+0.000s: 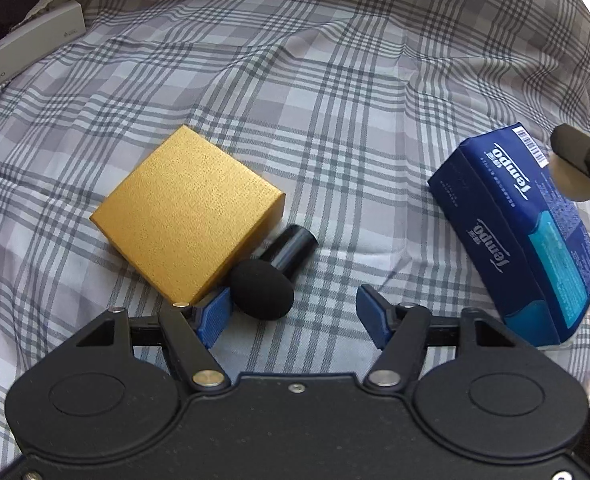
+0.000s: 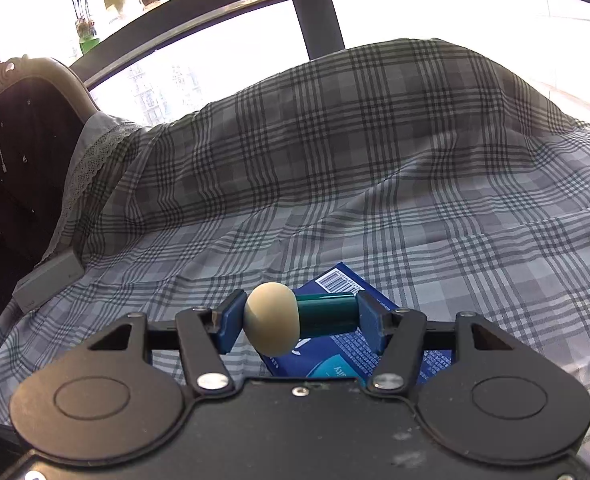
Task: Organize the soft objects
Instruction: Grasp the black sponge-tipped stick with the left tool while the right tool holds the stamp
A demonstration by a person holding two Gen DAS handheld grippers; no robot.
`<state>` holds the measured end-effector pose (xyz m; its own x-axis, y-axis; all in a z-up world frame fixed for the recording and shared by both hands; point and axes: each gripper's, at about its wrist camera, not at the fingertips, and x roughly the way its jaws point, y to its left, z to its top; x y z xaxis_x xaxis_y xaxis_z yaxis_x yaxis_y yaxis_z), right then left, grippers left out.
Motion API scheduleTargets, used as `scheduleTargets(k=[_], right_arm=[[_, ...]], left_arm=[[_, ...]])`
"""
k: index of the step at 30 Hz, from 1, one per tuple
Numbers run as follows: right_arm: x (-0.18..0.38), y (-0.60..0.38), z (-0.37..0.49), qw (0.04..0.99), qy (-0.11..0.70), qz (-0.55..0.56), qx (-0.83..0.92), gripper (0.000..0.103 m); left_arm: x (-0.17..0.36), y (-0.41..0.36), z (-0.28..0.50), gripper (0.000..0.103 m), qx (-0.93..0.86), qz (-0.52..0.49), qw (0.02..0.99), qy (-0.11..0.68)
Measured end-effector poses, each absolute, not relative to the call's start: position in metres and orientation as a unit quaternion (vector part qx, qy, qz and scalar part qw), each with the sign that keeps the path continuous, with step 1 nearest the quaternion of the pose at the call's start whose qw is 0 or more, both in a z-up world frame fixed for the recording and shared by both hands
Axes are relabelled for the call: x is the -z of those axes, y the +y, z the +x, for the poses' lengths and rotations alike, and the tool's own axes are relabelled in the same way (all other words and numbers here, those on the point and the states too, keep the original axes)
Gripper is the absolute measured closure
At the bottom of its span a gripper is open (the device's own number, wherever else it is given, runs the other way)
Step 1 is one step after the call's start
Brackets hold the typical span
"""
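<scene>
Beige-headed sponge applicator (image 2: 291, 322) with teal handle, clamped crosswise in right tongs (image 2: 299, 322) above blue Tempo tissue pack (image 1: 523, 240) on plaid bed sheet (image 1: 335, 80). Left tongs (image 1: 291, 316) spread, empty, over black sponge applicator (image 1: 269, 280) beside gold box (image 1: 187, 216).

Left tongs (image 1: 293, 312) gape (angled downward); right tongs (image 2: 301, 320) clamped.

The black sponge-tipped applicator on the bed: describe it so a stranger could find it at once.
On the grey plaid bedsheet, find the gold textured square box. The black sponge-tipped applicator lies against that box's near edge. Unlike the blue Tempo tissue pack further right, it is all black, with a rounded foam head.
</scene>
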<state>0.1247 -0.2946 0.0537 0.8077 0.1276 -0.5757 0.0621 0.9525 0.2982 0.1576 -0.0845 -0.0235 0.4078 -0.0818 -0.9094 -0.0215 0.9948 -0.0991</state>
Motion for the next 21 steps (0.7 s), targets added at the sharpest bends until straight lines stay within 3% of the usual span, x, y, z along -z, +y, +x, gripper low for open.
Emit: scheduleTargets(k=[17, 21], right_arm=[[-0.052, -0.308, 0.123, 0.933, 0.307, 0.186, -0.007, 0.044], [-0.051, -0.306, 0.123, 0.933, 0.311, 0.180, -0.008, 0.044]], left_arm=[[0.036, -0.103, 0.166, 0.040, 0.031, -0.027, 0.830, 0.556], [0.035, -0.103, 0.168, 0.048, 0.024, -0.026, 0.835, 0.549]])
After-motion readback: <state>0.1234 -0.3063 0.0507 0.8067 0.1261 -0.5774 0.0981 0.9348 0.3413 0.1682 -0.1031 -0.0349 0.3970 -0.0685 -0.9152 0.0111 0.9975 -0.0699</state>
